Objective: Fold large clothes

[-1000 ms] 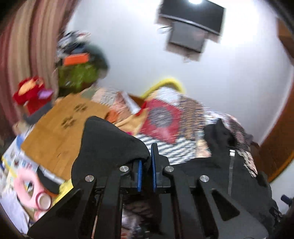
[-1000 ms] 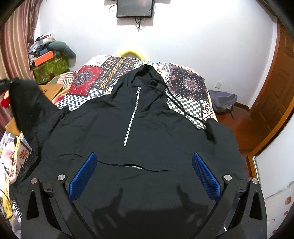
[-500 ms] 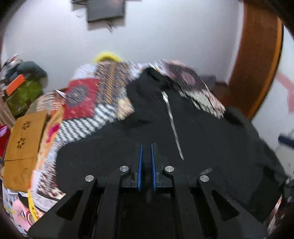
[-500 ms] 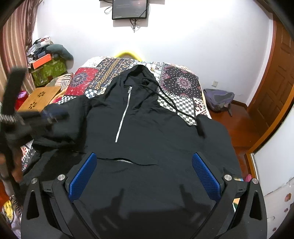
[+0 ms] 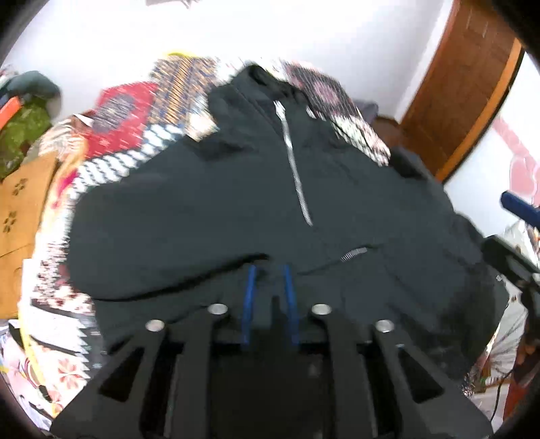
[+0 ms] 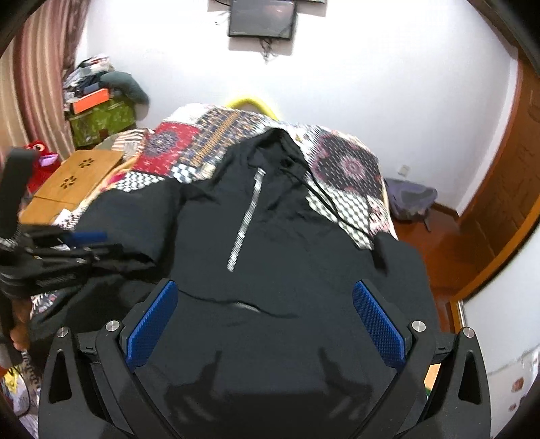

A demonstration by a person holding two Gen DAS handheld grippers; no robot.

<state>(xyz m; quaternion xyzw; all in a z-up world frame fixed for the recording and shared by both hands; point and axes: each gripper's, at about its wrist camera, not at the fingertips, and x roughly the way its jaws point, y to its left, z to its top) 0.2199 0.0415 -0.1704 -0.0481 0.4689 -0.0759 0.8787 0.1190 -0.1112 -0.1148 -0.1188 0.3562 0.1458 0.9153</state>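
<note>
One black hoodie [image 6: 270, 243] lies front-up on the patchwork bed [image 6: 344, 169] ahead of our two tools. Our left hand-held gripper [image 5: 269, 270] is opening just above the folded-in sleeve [image 6: 135, 219], its pads apart; our right hand-held gripper [image 6: 265, 304] hovers wide open over the hem, holding nothing.

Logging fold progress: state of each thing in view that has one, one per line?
hoodie: spread front-up on the bed, one sleeve folded in over the body
zipper: closed
left gripper: jaws opening, narrow gap, no pinched cloth visible
right gripper: open wide, empty, above the hem
wall screen: off, dark
door: closed
</note>
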